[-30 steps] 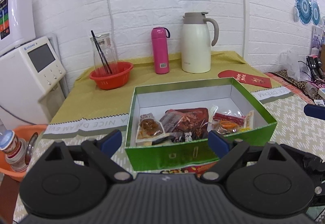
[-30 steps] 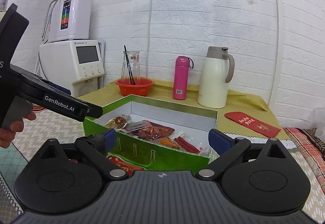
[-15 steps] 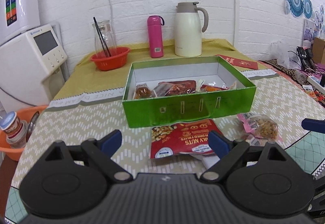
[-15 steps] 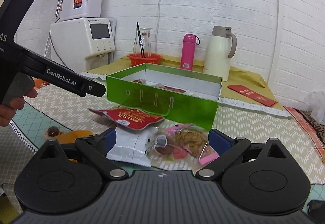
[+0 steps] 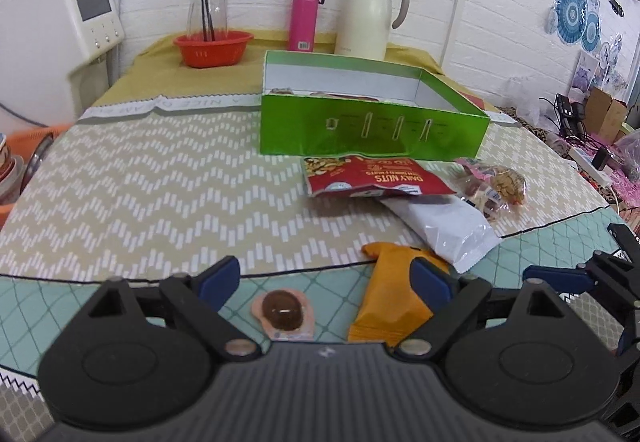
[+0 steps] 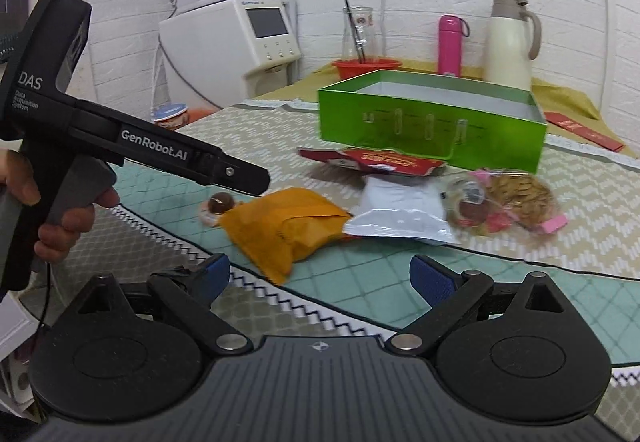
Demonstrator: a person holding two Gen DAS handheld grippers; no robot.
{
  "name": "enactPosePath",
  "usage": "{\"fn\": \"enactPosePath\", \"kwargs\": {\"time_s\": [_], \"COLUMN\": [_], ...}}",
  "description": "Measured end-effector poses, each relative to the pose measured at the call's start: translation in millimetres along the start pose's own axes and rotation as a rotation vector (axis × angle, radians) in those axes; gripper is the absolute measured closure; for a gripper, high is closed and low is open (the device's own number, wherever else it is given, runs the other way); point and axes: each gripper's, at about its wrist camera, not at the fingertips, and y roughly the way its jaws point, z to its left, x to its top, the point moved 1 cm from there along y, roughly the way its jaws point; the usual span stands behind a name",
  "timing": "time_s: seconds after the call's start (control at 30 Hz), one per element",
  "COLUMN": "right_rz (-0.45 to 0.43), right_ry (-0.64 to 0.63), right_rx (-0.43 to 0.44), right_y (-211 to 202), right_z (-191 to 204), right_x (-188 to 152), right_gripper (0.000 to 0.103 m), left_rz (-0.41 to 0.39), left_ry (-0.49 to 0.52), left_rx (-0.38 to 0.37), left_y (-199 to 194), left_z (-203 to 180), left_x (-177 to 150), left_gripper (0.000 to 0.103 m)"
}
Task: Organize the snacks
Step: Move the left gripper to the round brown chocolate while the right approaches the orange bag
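A green open box (image 5: 372, 129) holding several snacks stands mid-table; it also shows in the right wrist view (image 6: 432, 125). In front of it lie a red nuts pouch (image 5: 376, 177), a white packet (image 5: 444, 226), a clear bag of mixed snacks (image 5: 492, 185), an orange packet (image 5: 394, 298) and a small round brown sweet (image 5: 282, 312). My left gripper (image 5: 326, 280) is open and empty, hovering just over the sweet and the orange packet. My right gripper (image 6: 320, 278) is open and empty, near the table's front edge, short of the orange packet (image 6: 280, 230).
At the back stand a red basket with a glass jar (image 5: 214, 45), a pink bottle (image 5: 306, 17) and a cream thermos jug (image 5: 370, 15). A white water dispenser (image 5: 60, 25) is at left. A red envelope (image 6: 580, 129) lies right of the box.
Both grippers have pulled back from above the box towards the table's front and lowered. The loose snacks in front of the box have come into view. Both stay open.
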Motion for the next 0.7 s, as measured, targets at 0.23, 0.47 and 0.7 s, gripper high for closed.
{"fn": "enactPosePath", "kwargs": {"time_s": [0.23,0.47,0.7], "right_rz": [0.035,0.032,0.046], "right_ry": [0.130,0.137,0.089], "right_rx": [0.038,0.026,0.023], "right_y": [36.3,32.7,-5.6], "right_z": [15.6,8.2,-13.2], "right_x": [9.9,6.2,-12.4], "right_gripper": [0.000,0.035,0.037], "left_rz": [-0.027,-0.027,0.031], "left_ry": [-0.002,-0.020,0.000], "left_rx": [-0.012,-0.009,-0.022], "left_y": [-13.9,-19.3,-12.2], "left_z": [14.9,26.9,22.9], "left_x": [-2.5,-8.1,-23.5], "left_gripper": [0.012,0.012,0.012]}}
